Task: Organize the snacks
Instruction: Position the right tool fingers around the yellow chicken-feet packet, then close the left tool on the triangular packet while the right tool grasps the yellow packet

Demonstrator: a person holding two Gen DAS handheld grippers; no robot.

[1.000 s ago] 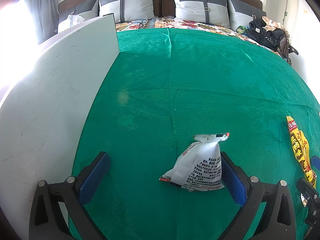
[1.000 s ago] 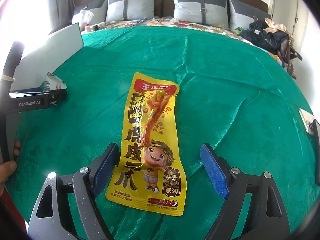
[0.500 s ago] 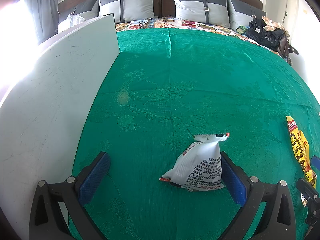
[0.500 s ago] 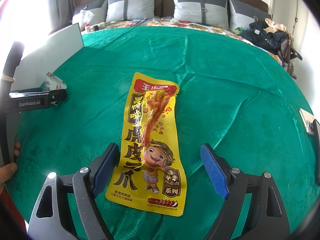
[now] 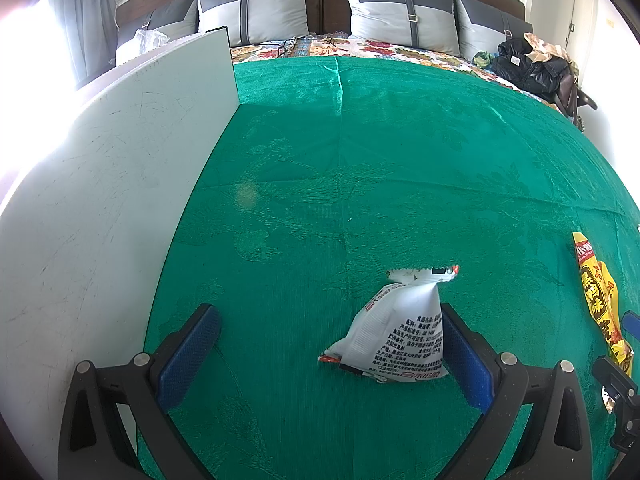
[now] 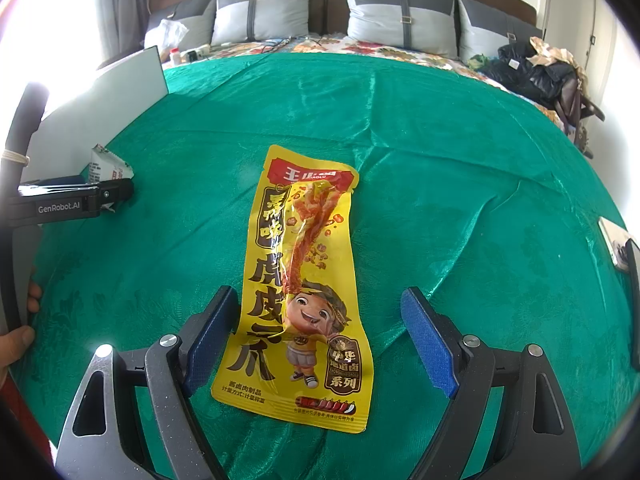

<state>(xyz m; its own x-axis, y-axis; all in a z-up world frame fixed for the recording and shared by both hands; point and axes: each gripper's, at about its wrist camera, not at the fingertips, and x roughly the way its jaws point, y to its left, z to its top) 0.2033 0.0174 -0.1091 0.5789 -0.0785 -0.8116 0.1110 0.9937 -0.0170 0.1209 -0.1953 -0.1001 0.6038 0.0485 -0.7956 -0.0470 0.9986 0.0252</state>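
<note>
A small white snack packet (image 5: pixel 396 336) lies on the green cloth, between the jaws of my left gripper (image 5: pixel 328 344) and close against the right finger (image 5: pixel 464 360). The left gripper is open. A long yellow snack packet (image 6: pixel 304 284) lies flat on the cloth, its lower half between the jaws of my right gripper (image 6: pixel 320 332), nearer the left finger (image 6: pixel 208 340). The right gripper is open. The yellow packet also shows at the right edge of the left wrist view (image 5: pixel 600 300). The white packet (image 6: pixel 105 163) shows behind the left gripper's body (image 6: pixel 72 200) in the right wrist view.
A white upright board (image 5: pixel 100 200) stands along the left side of the green cloth (image 5: pixel 400 160). Grey pillows (image 6: pixel 400 20) line the headboard. Dark bags (image 6: pixel 532 76) sit at the far right. A flat object (image 6: pixel 616 240) lies at the right edge.
</note>
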